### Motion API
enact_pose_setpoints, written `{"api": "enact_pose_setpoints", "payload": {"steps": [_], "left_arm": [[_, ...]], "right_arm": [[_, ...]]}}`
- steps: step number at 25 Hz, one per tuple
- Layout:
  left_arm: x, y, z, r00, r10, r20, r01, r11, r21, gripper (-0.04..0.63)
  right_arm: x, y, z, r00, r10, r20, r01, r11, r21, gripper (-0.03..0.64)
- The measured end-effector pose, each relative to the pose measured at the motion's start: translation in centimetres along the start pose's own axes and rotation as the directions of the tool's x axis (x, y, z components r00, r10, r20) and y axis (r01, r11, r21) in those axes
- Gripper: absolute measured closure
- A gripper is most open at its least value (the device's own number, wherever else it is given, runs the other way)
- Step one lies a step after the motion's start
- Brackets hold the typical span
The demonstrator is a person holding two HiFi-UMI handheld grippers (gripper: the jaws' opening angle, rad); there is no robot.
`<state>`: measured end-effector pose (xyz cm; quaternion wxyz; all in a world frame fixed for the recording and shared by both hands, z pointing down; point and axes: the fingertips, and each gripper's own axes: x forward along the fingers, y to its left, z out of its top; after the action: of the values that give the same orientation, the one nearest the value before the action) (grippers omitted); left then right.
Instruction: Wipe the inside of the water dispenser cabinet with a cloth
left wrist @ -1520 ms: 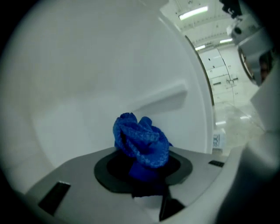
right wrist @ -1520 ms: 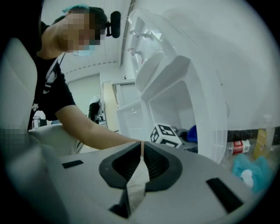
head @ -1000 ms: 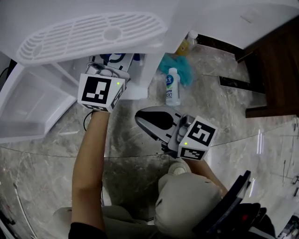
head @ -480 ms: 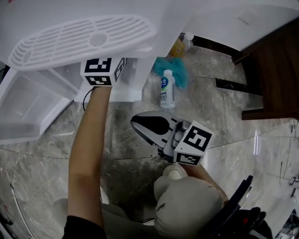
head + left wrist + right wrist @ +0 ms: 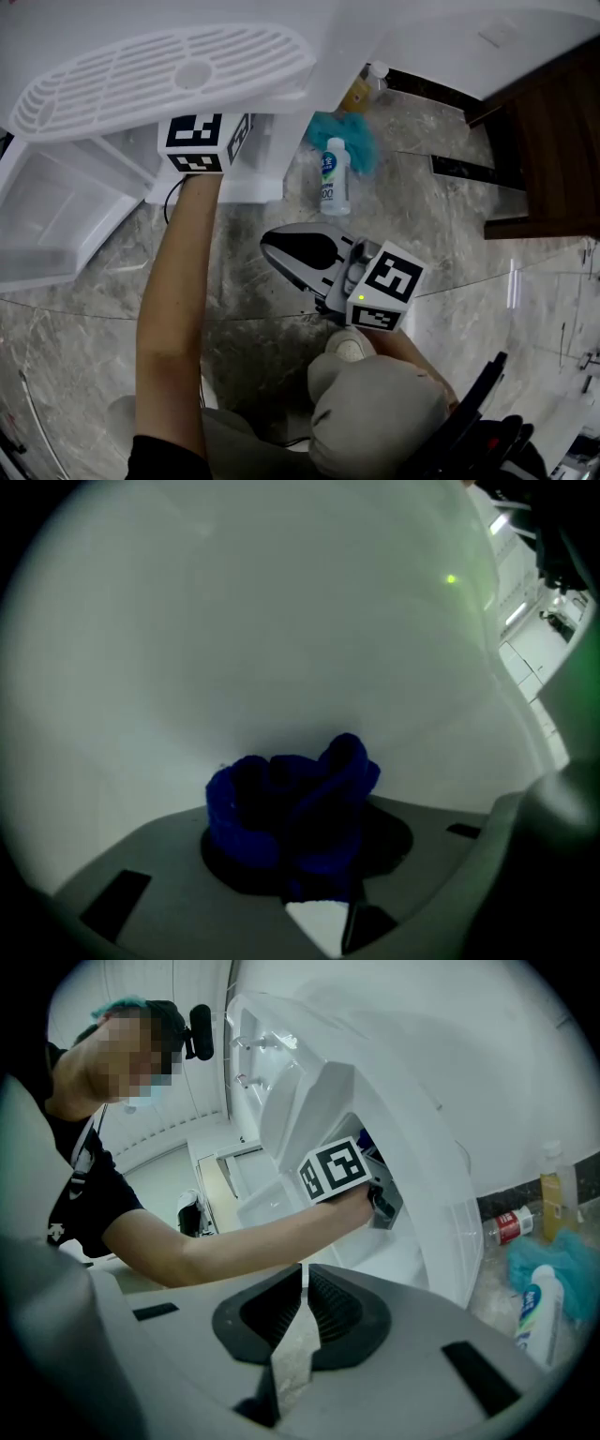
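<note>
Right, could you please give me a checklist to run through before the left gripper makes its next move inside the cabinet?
1. Blue cloth clamped in the left gripper: ok.
2. Cloth pressed against the cabinet's white inner wall: cannot tell.
3. Right gripper shut, empty, outside the cabinet: ok.
4. Bottle on the floor, apart from both grippers: ok.
5. Wall free of dirt: cannot tell.

No wording is legible. The white bottle (image 5: 330, 178) on the marble floor, right of the dispenser, carries a blue label too small to read; the near cube (image 5: 386, 286) and far cube (image 5: 202, 142) show only black-and-white square markers.
</note>
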<state>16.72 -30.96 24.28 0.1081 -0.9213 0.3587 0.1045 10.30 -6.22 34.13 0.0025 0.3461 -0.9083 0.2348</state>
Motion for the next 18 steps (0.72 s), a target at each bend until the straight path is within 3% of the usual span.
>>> {"api": "enact_pose_setpoints", "payload": {"steps": [4,8,10,14,18], "left_arm": [[0.6,0.3,-0.3,0.999,-0.024,-0.023,0.025,0.999,0.042,0.448],[-1.2,-1.1,-0.8,0.996,-0.064,-0.054,0.065,0.998,0.016,0.449],[-2.6,-2.2,-0.7,0.99,-0.123,-0.068,0.124,0.992,0.005,0.449],[-6.3,-4.1,-0.1,0.945,-0.3,-0.13,0.305,0.952,0.026,0.448],[-11.2,-3.2,1.7,0.915,-0.364,-0.176,0.373,0.928,0.022,0.448]], "right_arm": [[0.1,-0.4,-0.1,1.0,-0.01,-0.003,0.01,1.0,0.011,0.6],[0.6,0.0,-0.3,1.0,-0.005,-0.01,0.006,1.0,0.018,0.6],[1.0,0.1,-0.4,1.0,-0.005,-0.011,0.005,1.0,0.016,0.6],[2.0,0.5,-0.9,0.999,-0.022,-0.045,0.022,1.0,0.0,0.6],[2.7,1.4,-0.4,0.999,-0.026,-0.042,0.025,0.999,-0.027,0.6]]}}
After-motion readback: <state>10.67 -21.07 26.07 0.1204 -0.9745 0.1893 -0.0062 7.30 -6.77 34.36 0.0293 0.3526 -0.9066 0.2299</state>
